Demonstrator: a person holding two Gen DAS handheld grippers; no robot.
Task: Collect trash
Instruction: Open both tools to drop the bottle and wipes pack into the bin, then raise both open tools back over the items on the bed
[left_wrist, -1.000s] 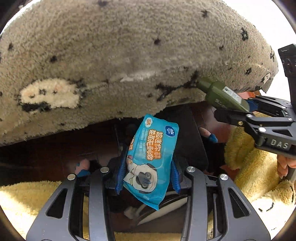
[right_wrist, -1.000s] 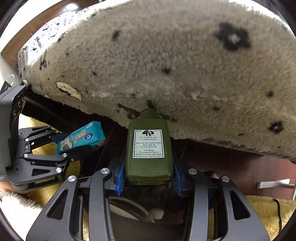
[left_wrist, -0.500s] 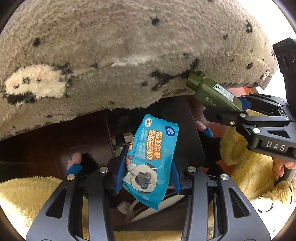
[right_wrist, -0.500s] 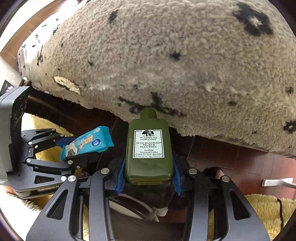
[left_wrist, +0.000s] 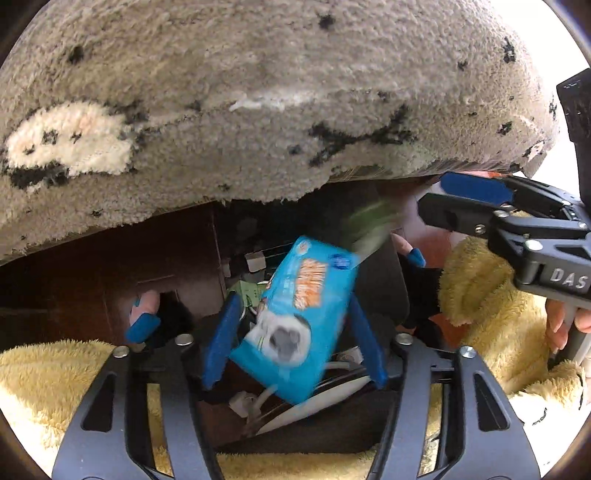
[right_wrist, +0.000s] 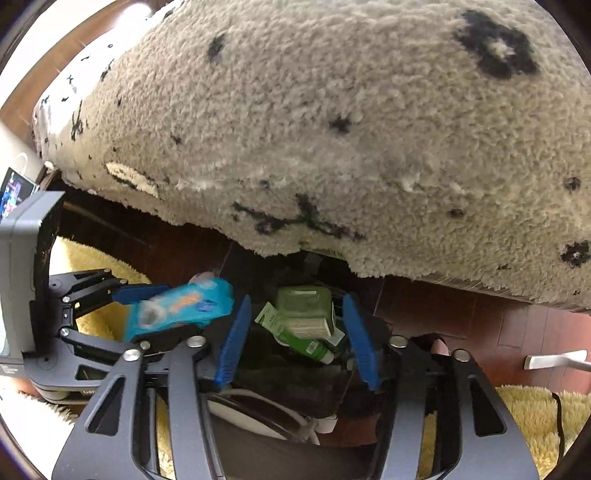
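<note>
1 blue wipes pack (left_wrist: 301, 317), 1 green bottle (right_wrist: 306, 314)

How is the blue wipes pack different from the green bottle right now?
The wipes pack is a soft, flat blue pouch with a cartoon picture; the green bottle is hard and boxy with a white label. The pack is tilted between the left tongs' opened blue pads, blurred; the bottle already lies below the right tongs among other rubbish. Both have just been let go.
</note>
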